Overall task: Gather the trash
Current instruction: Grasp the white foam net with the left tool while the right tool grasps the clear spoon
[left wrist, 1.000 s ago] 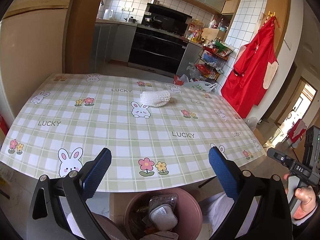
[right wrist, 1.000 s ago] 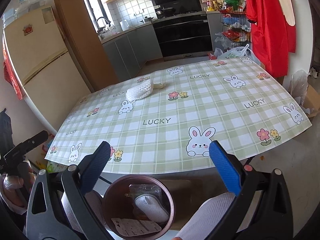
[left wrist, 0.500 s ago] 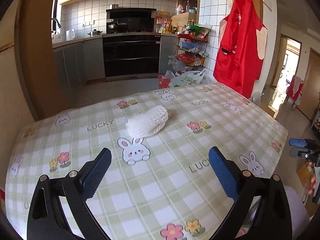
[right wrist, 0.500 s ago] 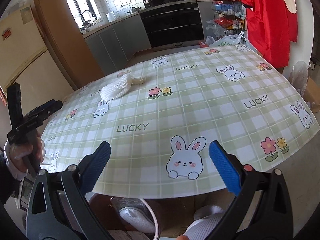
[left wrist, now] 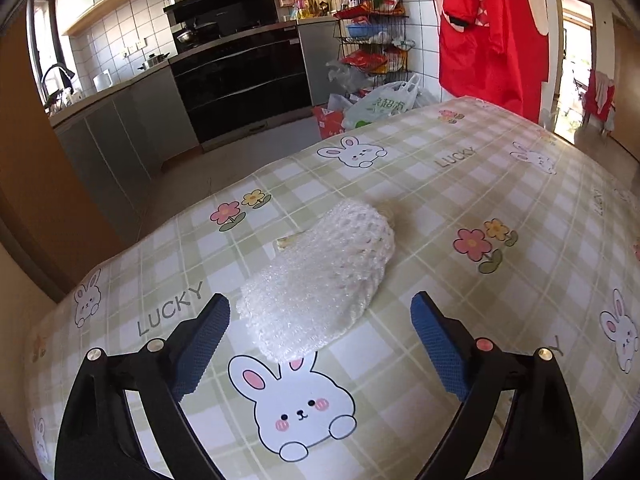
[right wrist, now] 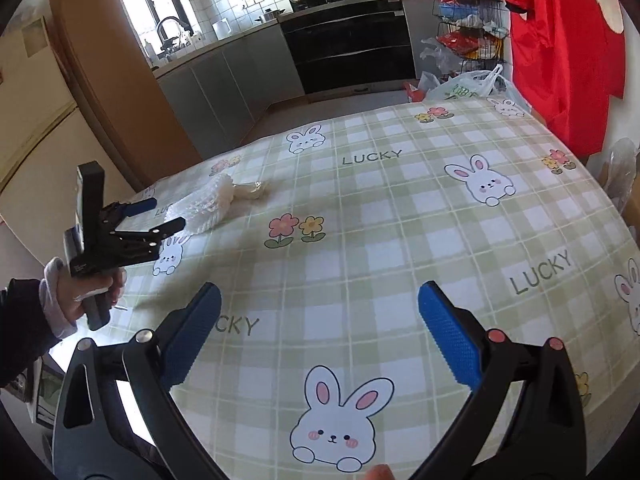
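A white foam fruit net (left wrist: pixel 320 280) lies on the checked bunny tablecloth (left wrist: pixel 500 184), with a small pale scrap (left wrist: pixel 286 242) at its far side. My left gripper (left wrist: pixel 320 328) is open and empty, its blue pads on either side of the net's near end, just above the cloth. In the right wrist view the net (right wrist: pixel 204 204) lies at the far left with the left gripper (right wrist: pixel 162 214) reaching it. My right gripper (right wrist: pixel 320 312) is open and empty over the table's near part.
Kitchen counters and a black oven (left wrist: pixel 240 80) stand beyond the table. Plastic bags (left wrist: pixel 380 104) and a wire rack (left wrist: pixel 372 32) sit on the floor behind. A red apron (left wrist: pixel 492 32) hangs on the right wall.
My left gripper has moved from above the bin forward over the table up to the foam net. My right gripper has also risen and moved forward over the table. The bin has left both views.
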### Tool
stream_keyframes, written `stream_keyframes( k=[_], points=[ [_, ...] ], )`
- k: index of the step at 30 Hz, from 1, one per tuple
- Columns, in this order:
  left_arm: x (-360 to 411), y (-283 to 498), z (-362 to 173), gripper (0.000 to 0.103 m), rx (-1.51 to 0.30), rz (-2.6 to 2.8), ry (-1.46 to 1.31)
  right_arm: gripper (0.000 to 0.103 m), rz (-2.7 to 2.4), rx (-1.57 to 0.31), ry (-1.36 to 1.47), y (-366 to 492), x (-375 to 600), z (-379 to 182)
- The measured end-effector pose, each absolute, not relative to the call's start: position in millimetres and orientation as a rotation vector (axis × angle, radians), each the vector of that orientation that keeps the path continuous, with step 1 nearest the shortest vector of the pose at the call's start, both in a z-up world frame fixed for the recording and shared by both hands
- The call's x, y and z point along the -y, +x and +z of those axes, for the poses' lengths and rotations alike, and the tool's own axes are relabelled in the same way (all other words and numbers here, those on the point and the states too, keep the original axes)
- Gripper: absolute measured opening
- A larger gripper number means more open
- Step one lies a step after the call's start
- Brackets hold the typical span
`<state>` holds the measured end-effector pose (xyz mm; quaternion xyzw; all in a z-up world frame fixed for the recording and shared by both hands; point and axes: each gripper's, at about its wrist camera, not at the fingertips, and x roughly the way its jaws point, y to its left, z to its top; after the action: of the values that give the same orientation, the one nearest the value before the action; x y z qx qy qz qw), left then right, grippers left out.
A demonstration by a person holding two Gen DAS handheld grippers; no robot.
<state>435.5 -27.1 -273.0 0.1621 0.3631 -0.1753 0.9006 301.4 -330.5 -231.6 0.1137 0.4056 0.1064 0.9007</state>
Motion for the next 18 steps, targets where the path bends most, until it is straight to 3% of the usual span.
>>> stream_keyframes(
  k=[6, 7, 8, 11, 18],
  points=[
    [31.1, 459.8, -293.8, 0.08, -0.814, -0.36, 0.37, 0.097, 0.272, -0.875, 0.194, 321.9, 320.4, -242.2],
    [29.2, 460.3, -296.0, 0.074, -0.826, -0.369, 0.366, 0.097, 0.286, -0.876, 0.184, 324.3, 319.0, -242.3],
    [26.1, 459.6, -298.3, 0.054, -0.839, -0.374, 0.364, 0.097, 0.301, -0.875, 0.175, 328.1, 316.9, -241.5],
    [8.6, 452.6, -294.1, 0.035, -0.845, -0.376, 0.287, 0.097, 0.348, -0.875, 0.16, 340.7, 310.6, -237.5],
    [-53.1, 398.3, -260.2, 0.029, -0.758, -0.384, -0.049, 0.097, 0.411, -0.973, -0.033, 387.8, 270.7, -241.8]
  ],
)
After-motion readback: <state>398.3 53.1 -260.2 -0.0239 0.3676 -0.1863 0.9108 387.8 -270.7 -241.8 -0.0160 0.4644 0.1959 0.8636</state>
